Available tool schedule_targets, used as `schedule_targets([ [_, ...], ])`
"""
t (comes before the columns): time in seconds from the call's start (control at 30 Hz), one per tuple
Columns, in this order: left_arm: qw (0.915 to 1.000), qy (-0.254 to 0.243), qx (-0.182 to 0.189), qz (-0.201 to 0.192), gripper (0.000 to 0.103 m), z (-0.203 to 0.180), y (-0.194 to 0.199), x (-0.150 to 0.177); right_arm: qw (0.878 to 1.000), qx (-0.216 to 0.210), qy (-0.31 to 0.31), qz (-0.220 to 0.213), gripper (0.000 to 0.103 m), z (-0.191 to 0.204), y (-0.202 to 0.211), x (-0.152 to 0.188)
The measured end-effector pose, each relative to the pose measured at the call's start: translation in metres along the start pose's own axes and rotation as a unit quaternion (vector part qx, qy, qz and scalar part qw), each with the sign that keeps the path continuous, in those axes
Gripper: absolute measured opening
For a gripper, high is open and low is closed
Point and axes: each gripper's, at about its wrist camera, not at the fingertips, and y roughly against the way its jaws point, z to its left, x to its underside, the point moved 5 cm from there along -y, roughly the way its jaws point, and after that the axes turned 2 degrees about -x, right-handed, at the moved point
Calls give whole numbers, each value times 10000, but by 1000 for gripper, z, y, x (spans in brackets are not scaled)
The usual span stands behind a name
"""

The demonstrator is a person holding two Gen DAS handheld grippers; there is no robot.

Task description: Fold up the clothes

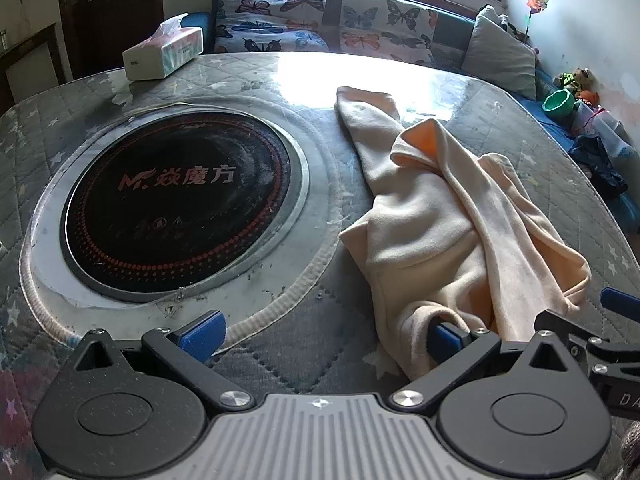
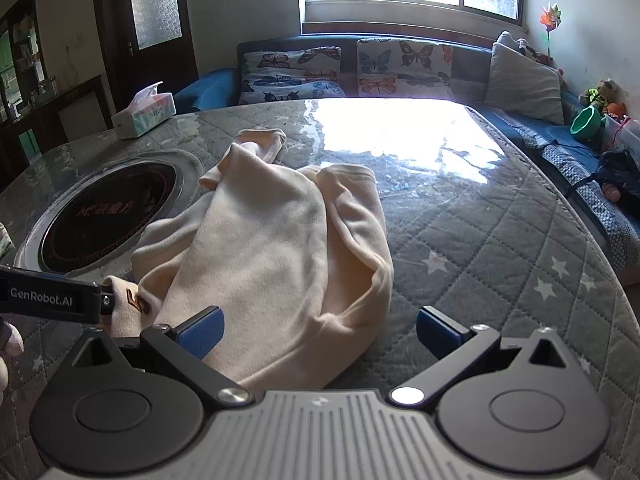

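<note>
A cream sweatshirt [image 1: 448,224] lies crumpled on the quilted grey table [image 1: 312,352], one sleeve stretched toward the far side. My left gripper [image 1: 322,336] is open at the garment's near left edge. Its right finger [image 1: 444,340] is tucked against a fold of the hem and its left finger rests over bare cover. In the right wrist view the sweatshirt [image 2: 272,252] fills the middle. My right gripper [image 2: 320,332] is open, its jaws wide around the near hem without pinching it. The left tool's black housing [image 2: 48,300] shows at the left edge.
A round black induction hob [image 1: 180,208] is set into the table left of the garment. At the far left corner stands a tissue box [image 1: 164,54]. A sofa with butterfly cushions [image 2: 348,68] runs behind the table, and a green bowl [image 2: 586,120] and toys sit at the right.
</note>
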Motion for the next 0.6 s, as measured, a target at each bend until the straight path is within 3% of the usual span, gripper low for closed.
schedule_targets([
  [0.47, 9999, 37, 113, -8, 103, 5, 0, -6, 9999, -27, 149, -58, 103, 1, -10, -18],
  [0.6, 9999, 45, 114, -44, 103, 7, 1, -9, 9996, -67, 274, -96, 99, 3, -14, -28],
])
